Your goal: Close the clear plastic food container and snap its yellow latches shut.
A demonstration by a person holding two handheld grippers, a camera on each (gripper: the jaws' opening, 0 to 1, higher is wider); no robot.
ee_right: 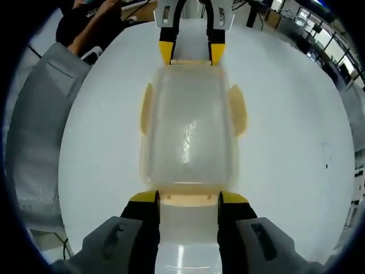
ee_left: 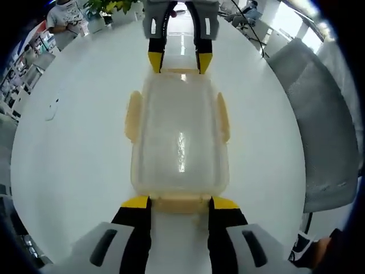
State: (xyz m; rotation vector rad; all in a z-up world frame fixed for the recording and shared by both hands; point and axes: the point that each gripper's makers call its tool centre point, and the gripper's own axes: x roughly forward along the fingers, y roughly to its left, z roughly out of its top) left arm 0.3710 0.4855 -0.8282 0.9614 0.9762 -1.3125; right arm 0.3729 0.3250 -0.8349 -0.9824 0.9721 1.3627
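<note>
We have the clear rectangular plastic food container (ee_left: 179, 145) lying lid-on in the middle of the round white desk (ee_left: 74, 148), with one gripper at each short end. In the left gripper view, our left gripper (ee_left: 180, 201) stands with its yellow-tipped black jaws spread either side of the pale yellow end latch (ee_left: 180, 203) nearest it, and the right gripper (ee_left: 181, 61) faces us from the far end. In the right gripper view the picture mirrors this: the right gripper's jaws are parted around their own near end latch (ee_right: 189, 198), with the left gripper (ee_right: 191, 52) opposite. Neither pair is clenched on anything; each simply brackets a latch.

We judge the lid already seated and the latching step in hand. The two side latches (ee_left: 133, 116) flare outward from the long walls, so they look unsnapped; whether the end latches are locked we cannot tell. The next move probably calls for pressing each end tab down and inward against the rim while the opposite gripper braces the box, since the smooth desk would let it slide.

The lid is glossy and translucent with rounded corners, catching a bright streak of light. The latches are soft-edged, matt, cream-yellow flaps. A grey mesh chair (ee_left: 319, 131) stands beside the desk.
</note>
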